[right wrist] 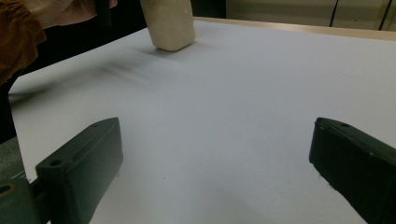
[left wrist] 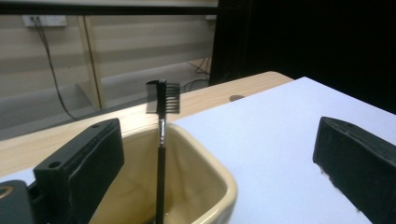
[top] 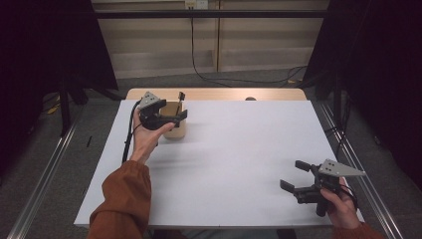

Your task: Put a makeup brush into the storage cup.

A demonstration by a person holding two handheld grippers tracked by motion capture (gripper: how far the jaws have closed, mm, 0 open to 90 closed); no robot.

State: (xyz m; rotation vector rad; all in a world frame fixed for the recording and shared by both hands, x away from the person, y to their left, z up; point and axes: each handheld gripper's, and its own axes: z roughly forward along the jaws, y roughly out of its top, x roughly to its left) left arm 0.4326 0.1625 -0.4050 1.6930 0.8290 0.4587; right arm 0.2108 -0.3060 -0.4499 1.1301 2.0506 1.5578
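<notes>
A cream cup (top: pixel 175 128) stands at the back left of the white tabletop (top: pixel 229 159). A thin black brush (top: pixel 180 101) with a comb head stands upright in it. My left gripper (top: pixel 175 109) hovers over the cup, open, its jaws wide on either side of the brush without touching it. In the left gripper view the brush (left wrist: pixel 161 140) rises from inside the cup (left wrist: pixel 219 179) between the spread jaws of the left gripper (left wrist: pixel 219 135). My right gripper (top: pixel 293 175) rests open near the front right corner, nothing between its jaws (right wrist: pixel 215 140). The cup (right wrist: pixel 170 23) stands far ahead of it.
A wooden strip (top: pixel 214 93) with a small dark hole (top: pixel 250 98) runs along the table's far edge. Metal rails flank the table on both sides. A sleeved forearm (top: pixel 124 199) reaches in from the front left. Cables lie on the floor behind.
</notes>
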